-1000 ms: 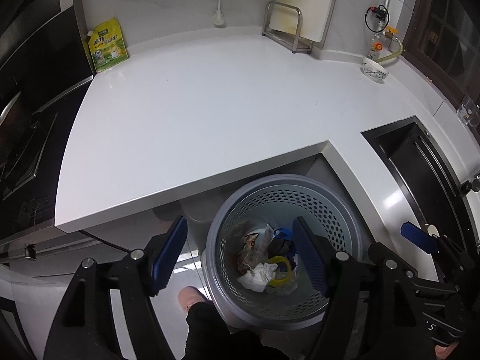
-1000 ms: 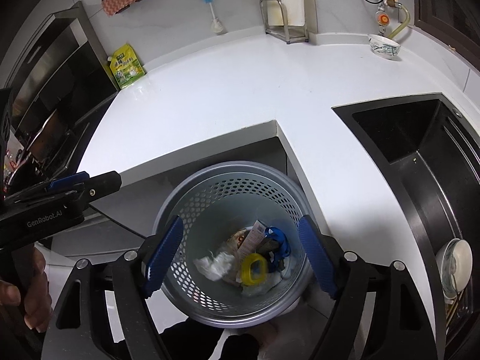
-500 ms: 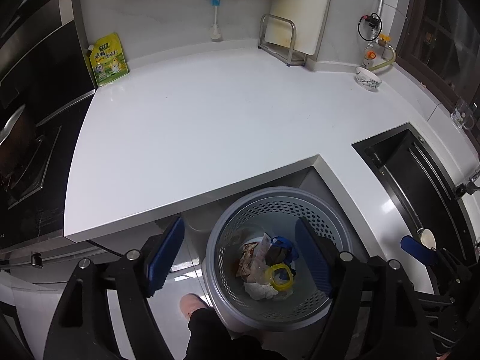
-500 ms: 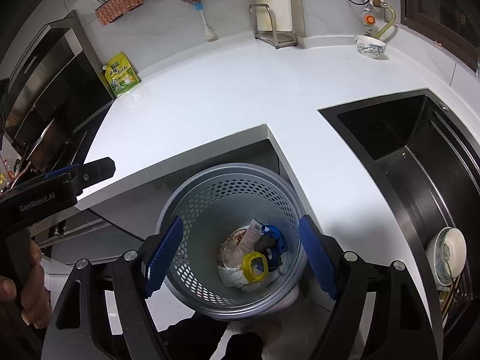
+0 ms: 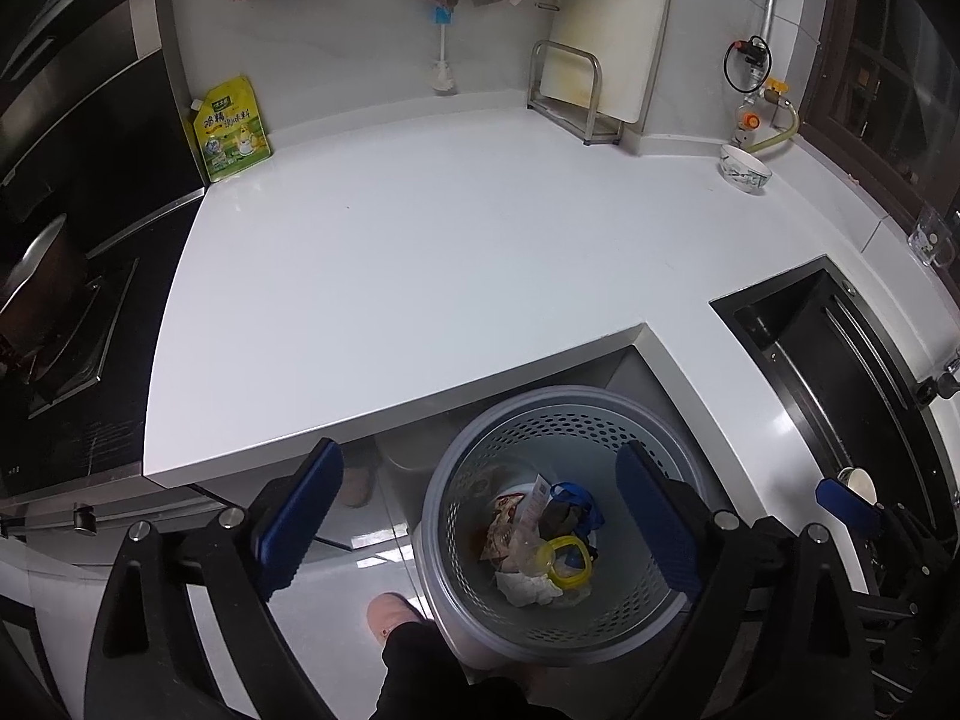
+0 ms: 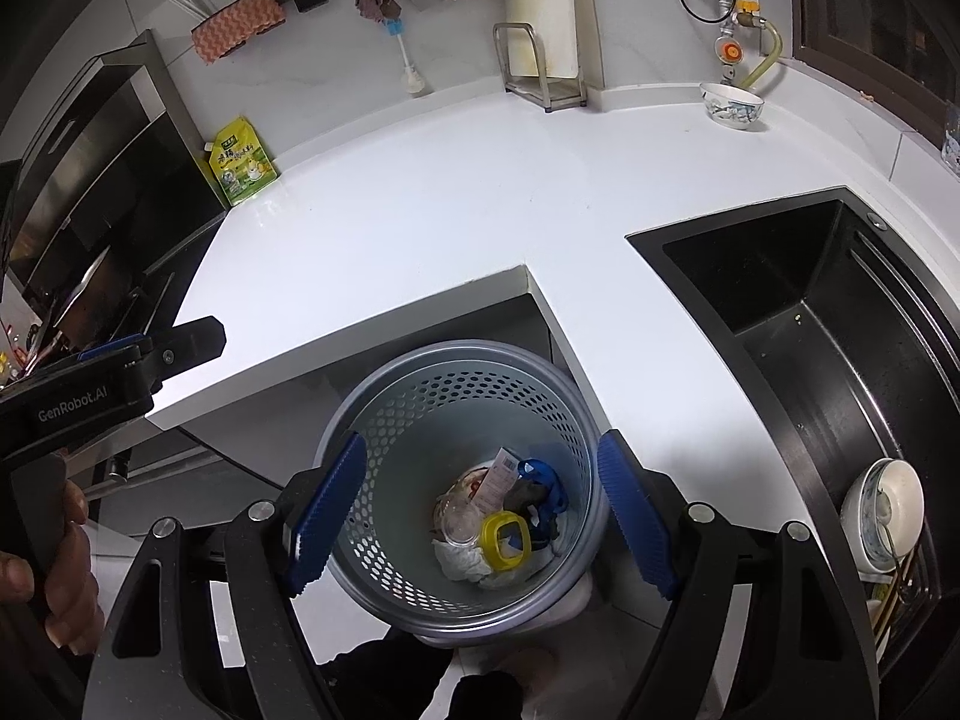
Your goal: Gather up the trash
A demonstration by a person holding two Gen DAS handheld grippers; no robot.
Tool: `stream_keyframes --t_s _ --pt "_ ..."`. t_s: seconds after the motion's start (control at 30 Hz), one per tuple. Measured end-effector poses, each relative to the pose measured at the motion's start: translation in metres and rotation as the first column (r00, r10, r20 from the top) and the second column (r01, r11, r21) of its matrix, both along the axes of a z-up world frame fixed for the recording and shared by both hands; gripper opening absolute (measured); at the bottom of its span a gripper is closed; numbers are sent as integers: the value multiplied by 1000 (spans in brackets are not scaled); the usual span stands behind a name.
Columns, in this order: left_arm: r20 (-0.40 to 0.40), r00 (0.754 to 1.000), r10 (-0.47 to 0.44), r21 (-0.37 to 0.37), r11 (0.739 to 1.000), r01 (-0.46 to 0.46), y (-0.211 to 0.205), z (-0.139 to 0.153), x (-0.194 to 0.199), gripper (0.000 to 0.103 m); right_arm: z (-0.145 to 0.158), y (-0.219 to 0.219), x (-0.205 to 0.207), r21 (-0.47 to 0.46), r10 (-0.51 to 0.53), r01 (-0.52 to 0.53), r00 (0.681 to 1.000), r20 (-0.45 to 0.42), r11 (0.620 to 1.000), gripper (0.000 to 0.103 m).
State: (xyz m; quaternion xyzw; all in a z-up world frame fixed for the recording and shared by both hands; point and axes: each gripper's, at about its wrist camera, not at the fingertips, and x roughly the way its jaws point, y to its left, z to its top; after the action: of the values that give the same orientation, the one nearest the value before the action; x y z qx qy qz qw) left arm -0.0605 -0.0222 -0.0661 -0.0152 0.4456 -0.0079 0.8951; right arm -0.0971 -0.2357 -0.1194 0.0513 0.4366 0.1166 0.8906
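Note:
A grey perforated trash basket (image 5: 456, 480) stands on the floor in the counter's inner corner; it also shows in the right wrist view (image 6: 384, 420). Inside lie a yellow lid (image 5: 567, 558) (image 6: 504, 540), white crumpled paper (image 5: 528, 588) (image 6: 462, 561), wrappers and a blue piece (image 6: 543, 480). My left gripper (image 5: 480, 519) is open and empty above the basket's left side. My right gripper (image 6: 480, 516) is open and empty right over the basket. The left gripper's body (image 6: 120, 360) shows at the left of the right wrist view.
The white L-shaped counter (image 5: 420, 252) holds a yellow-green pouch (image 5: 231, 129), a rack with a cutting board (image 5: 576, 96) and a bowl (image 5: 745, 168). A black sink (image 6: 810, 312) with dishes (image 6: 885, 510) is at right, a stove (image 5: 54, 312) at left. My foot (image 5: 390, 615) is beside the basket.
Both grippers have risen and pulled back from the basket, which looks smaller and farther. More of the back wall shows. Both stay open and empty.

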Motion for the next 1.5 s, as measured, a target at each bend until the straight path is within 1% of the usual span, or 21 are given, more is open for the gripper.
stream_keyframes --t_s 0.1,0.27,0.37,0.63,1.17,1.5 --pt "2 1000 -2 4 1000 2 -1 1 0 92 1 1 -1 -5 2 -2 1000 3 1000 76" --pt "7 1000 -6 9 1000 6 -3 3 -1 97 3 0 -3 -11 -1 1 1000 12 1000 76" --pt "3 1000 -11 3 1000 11 -4 3 -1 97 4 -2 -3 -9 -6 6 1000 13 1000 76" --pt "-9 1000 -1 23 1000 1 -7 1 1 97 5 -3 -3 -7 -15 15 1000 12 1000 76" --pt "-5 1000 12 54 998 -12 -8 0 1 97 3 -4 -2 -14 -20 20 1000 8 1000 76" --pt "-9 1000 19 50 999 -18 -5 0 2 97 3 -3 0 -26 -20 20 1000 15 999 76"
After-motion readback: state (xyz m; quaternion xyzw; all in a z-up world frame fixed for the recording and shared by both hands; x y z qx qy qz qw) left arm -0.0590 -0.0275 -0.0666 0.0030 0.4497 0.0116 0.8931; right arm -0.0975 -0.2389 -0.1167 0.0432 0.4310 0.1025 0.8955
